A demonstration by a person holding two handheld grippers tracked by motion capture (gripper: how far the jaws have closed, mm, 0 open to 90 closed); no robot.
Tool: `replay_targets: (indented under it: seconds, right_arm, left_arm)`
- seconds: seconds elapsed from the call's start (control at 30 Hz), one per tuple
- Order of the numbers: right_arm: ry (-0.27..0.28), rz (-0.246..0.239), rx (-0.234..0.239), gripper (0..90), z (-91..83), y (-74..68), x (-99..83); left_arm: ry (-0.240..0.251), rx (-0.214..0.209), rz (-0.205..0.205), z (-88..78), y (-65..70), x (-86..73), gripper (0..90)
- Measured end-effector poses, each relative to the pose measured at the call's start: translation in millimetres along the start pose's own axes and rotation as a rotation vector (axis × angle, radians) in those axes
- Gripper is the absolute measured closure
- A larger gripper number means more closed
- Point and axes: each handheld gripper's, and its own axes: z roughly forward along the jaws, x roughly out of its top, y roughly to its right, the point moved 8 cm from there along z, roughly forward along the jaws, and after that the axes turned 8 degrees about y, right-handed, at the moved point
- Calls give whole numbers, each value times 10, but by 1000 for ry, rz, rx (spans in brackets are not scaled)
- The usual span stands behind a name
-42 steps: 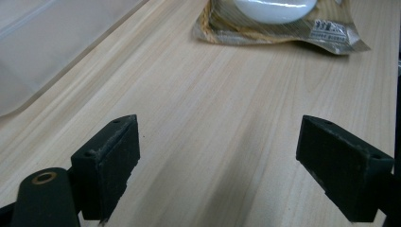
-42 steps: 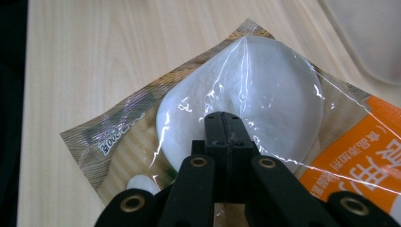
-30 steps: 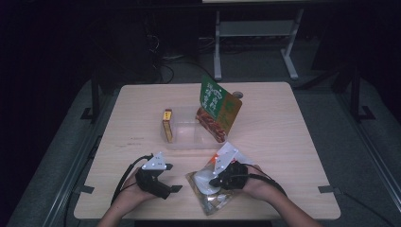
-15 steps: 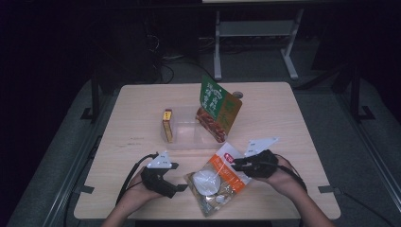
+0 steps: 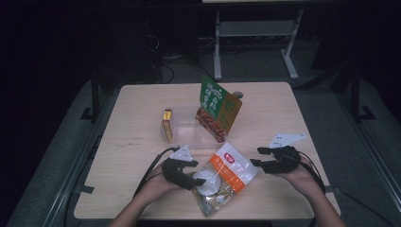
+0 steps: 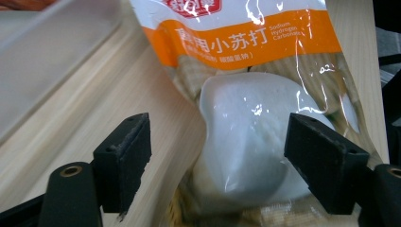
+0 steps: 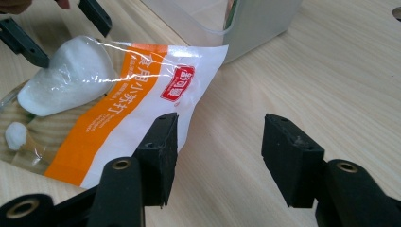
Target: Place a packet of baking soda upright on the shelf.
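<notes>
A bag of baking soda (image 5: 228,173), orange and white with a clear lower part, lies flat at the table's front middle. My left gripper (image 5: 197,181) reaches its left side. In the left gripper view its jaws (image 6: 220,151) have just been closing. They straddle the white lump of powder in the bag (image 6: 255,132) without pinching it. My right gripper (image 5: 256,156) sits just right of the bag. Its jaws have just been opening. In the right gripper view it (image 7: 217,142) stands open over bare wood, with the bag's top corner (image 7: 184,80) beside one jaw.
A clear plastic container (image 5: 187,128) stands mid-table with a green and orange snack bag (image 5: 217,106) upright in it. A small yellow box (image 5: 167,124) stands against its left side. The table's front edge is just behind my hands.
My right gripper let go of the bag, opened and drew off to the right. The left gripper slid right up to the bag. The bag now lies stretched out flat.
</notes>
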Motion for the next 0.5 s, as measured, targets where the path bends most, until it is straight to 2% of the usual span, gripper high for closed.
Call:
replay_targets:
  seconds: [0.13, 0.17, 0.27, 0.37, 0.43, 0.5]
  right_arm:
    - [-3, -6, 3, 452, 5, -2, -13]
    - [-4, -7, 5, 454, 2, -7, -15]
    - [-1, -10, 7, 456, -1, -17, -8]
    - [2, -13, 14, 456, 3, -24, 1]
    - [0, -17, 15, 456, 11, -24, 0]
    - [-1, -18, 16, 455, 16, -24, 0]
  left_arm:
    - [-20, -36, -4, 124, -16, 6, 291]
    - [-14, -44, -19, 147, -6, 15, 304]
    - [-20, -60, -32, 200, 0, 32, 339]
    - [-16, -88, -58, 219, 36, 37, 423]
    - [-23, -92, -68, 216, 45, 37, 468]
    - [-34, -107, -75, 211, 54, 36, 547]
